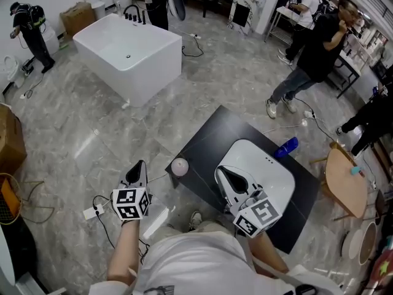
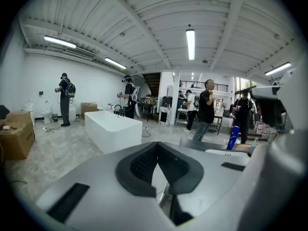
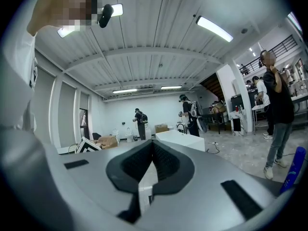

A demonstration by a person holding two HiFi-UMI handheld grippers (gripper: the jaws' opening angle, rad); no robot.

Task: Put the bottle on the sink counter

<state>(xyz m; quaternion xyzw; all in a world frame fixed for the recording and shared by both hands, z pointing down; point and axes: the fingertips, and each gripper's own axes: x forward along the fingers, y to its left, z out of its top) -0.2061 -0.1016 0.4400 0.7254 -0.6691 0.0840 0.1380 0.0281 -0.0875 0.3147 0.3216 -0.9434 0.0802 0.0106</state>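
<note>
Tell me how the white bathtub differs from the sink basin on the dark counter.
The bathtub is boxy with straight sides; the sink basin is rounded. The bathtub stands on the marble floor; the sink basin sits on the dark counter. Both are white.

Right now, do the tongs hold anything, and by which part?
Nothing is held. The left tongs and the right tongs are both shut and empty; the blue bottle sits apart on the dark counter.
</note>
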